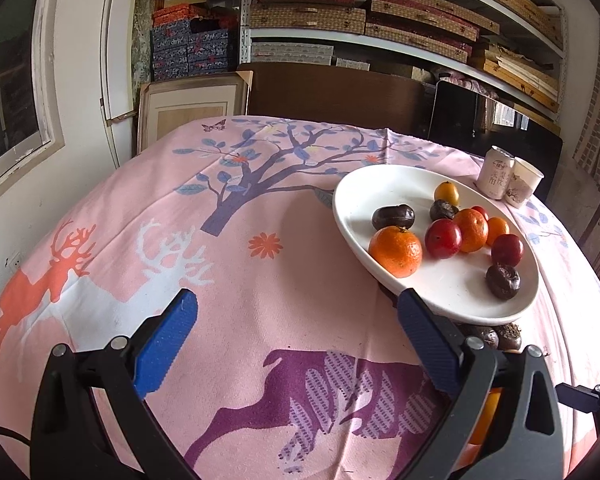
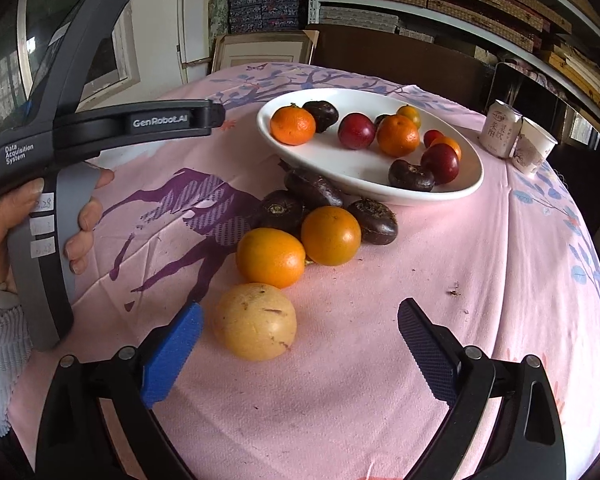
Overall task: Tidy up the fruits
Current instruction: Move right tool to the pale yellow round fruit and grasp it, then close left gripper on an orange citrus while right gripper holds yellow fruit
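A white oval plate [image 2: 340, 162] [image 1: 364, 184] on the pink cloth holds several oranges, red plums and dark water chestnuts. In front of it on the cloth lie a pale yellow fruit [image 2: 255, 321], two oranges [image 2: 271, 257] [image 2: 331, 235] and three dark chestnuts [image 2: 374, 220]. My right gripper [image 2: 300, 340] is open and empty; the yellow fruit lies just inside its left finger. My left gripper [image 1: 298, 328] is open and empty over bare cloth, its right finger at the plate's near rim. The left gripper's body [image 2: 100, 124] shows in the right wrist view, held by a hand.
A drink can [image 2: 500, 128] [image 1: 498, 172] and a paper cup [image 2: 534, 150] [image 1: 524, 182] stand at the table's far right. A dark chair back [image 1: 332, 92] and shelves of boxes [image 1: 380, 8] are behind the table. The cloth [image 2: 420, 264] hangs over the table's edges.
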`<move>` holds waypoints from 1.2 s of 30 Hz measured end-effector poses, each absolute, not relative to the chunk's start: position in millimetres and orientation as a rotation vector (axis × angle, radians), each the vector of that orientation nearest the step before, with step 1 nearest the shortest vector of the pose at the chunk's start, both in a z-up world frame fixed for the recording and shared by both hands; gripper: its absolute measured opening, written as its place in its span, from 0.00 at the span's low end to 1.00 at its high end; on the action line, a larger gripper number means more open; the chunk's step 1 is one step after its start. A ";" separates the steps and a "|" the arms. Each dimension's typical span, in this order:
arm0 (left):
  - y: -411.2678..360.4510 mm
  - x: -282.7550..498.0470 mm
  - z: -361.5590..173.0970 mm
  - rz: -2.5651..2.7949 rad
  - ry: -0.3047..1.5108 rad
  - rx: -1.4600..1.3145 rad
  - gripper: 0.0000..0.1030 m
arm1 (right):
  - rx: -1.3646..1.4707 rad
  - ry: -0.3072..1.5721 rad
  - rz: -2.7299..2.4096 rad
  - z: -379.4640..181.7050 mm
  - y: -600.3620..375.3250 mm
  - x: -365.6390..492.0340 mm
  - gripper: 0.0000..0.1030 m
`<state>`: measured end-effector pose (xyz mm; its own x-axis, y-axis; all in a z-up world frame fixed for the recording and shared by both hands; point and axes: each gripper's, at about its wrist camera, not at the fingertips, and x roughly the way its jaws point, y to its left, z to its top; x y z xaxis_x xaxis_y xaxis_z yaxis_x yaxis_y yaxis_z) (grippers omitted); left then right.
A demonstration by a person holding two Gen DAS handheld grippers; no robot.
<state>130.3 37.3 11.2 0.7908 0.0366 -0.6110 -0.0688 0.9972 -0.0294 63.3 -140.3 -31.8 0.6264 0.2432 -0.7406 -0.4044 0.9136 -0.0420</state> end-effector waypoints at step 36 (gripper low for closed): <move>-51.3 90.2 -4.2 -0.267 0.704 0.216 0.95 | 0.215 0.836 0.267 -40.2 -270.5 105.4 0.44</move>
<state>90.2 -51.3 -4.2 0.7310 -0.1685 -0.6612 0.3129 0.9439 0.1054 105.4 -270.5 -40.2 0.6407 0.3164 -0.6996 -0.1487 0.9450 0.2912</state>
